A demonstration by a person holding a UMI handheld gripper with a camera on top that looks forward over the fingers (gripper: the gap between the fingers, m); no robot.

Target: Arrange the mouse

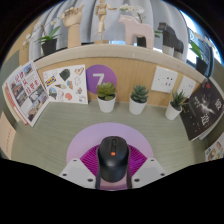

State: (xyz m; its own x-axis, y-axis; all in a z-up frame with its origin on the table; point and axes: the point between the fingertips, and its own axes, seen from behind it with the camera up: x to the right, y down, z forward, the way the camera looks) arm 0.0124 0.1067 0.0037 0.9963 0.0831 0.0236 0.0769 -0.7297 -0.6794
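Sitting between the two fingers of the claw [113, 172]: a black mouse [113, 158] with an orange-red scroll wheel, its body lying lengthwise along the fingers and its rear end reaching back toward the camera. Flanking it closely on both sides, the pink pads [146, 160], though whether actually pressing on the mouse or merely standing beside it cannot be told. Lying under the mouse, a round lilac mat [88, 140], resting on the pale worktop [45, 138]. Standing in a row beyond the mat, three small potted plants in white pots: one [106, 97] just behind the mat, a second [139, 98] beside it, a third [177, 105] further off to the right. Leaning behind them, a mauve panel bearing a white circle with the numeral 7 [98, 77]. Lying off to the left on the worktop, an open magazine [24, 93] and a white card [67, 84] printed with small pictures. Showing on the upper shelf, another potted plant [48, 42] and a white figurine [133, 28].
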